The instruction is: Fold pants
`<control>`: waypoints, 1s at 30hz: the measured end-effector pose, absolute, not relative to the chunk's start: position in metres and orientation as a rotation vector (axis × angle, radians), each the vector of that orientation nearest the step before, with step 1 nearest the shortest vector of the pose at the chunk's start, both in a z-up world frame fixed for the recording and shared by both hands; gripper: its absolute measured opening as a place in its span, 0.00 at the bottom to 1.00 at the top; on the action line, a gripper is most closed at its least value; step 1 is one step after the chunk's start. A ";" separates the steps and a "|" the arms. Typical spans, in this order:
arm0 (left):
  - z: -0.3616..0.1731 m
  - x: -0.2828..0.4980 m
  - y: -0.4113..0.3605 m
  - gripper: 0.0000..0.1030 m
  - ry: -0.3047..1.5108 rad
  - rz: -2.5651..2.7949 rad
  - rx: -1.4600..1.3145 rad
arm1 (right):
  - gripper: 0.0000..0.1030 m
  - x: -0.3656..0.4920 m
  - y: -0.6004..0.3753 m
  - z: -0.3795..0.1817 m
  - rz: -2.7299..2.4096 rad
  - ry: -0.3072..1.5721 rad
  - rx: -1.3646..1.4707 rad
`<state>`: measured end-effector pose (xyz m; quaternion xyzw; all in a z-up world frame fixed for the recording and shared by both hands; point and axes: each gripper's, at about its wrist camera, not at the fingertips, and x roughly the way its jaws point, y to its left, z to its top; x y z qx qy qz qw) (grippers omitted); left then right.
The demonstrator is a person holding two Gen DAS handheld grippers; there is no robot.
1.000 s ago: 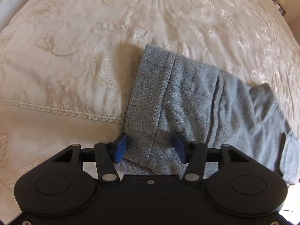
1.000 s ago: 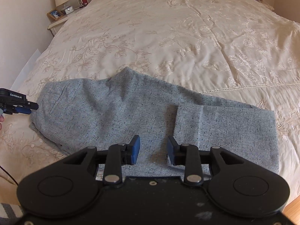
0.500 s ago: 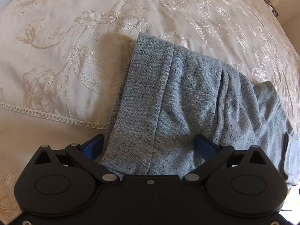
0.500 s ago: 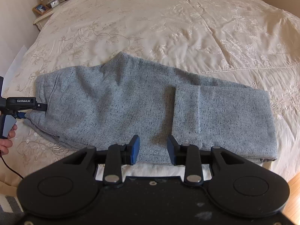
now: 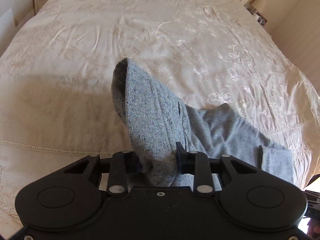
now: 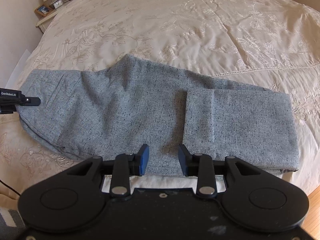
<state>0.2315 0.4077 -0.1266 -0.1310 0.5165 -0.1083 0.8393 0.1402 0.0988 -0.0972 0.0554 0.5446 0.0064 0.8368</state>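
Grey speckled pants (image 6: 120,110) lie across the near side of a cream bed, the leg end folded back over itself at the right (image 6: 240,120). My left gripper (image 5: 159,160) is closing its jaws on the waist end of the pants (image 5: 152,110). The cloth is bunched between the pads and lifted off the bed into a peak. From the right wrist view the left gripper (image 6: 20,100) shows at the pants' left end. My right gripper (image 6: 163,156) hovers half open over the pants' near edge, with nothing pinched between its fingers.
The embroidered cream bedspread (image 6: 200,20) stretches far beyond the pants. A nightstand with a lamp and a picture frame (image 6: 48,10) stands at the bed's far left. Wooden floor (image 6: 314,196) shows past the bed's near right corner.
The left gripper opened wide around the waist end, then closed on it and rose, pulling the cloth up off the bed. The right gripper stayed over the near edge.
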 end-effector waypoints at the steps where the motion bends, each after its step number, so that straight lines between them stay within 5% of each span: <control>1: -0.121 0.232 0.402 0.37 1.084 -0.231 -0.267 | 0.34 0.141 0.095 -0.099 0.015 1.155 0.125; 12: -0.106 0.229 0.381 0.37 1.077 -0.177 -0.221 | 0.36 0.193 0.149 -0.141 0.301 1.156 0.128; 16: -0.112 0.231 0.380 0.37 1.106 -0.188 -0.178 | 0.35 0.186 0.204 -0.184 0.406 1.288 0.055; 23: -0.107 0.234 0.388 0.37 1.087 -0.241 -0.182 | 0.33 0.168 0.206 -0.151 0.441 1.165 0.006; 30: -0.102 0.227 0.384 0.37 1.068 -0.256 -0.161 | 0.35 0.267 0.175 -0.172 0.154 1.109 0.047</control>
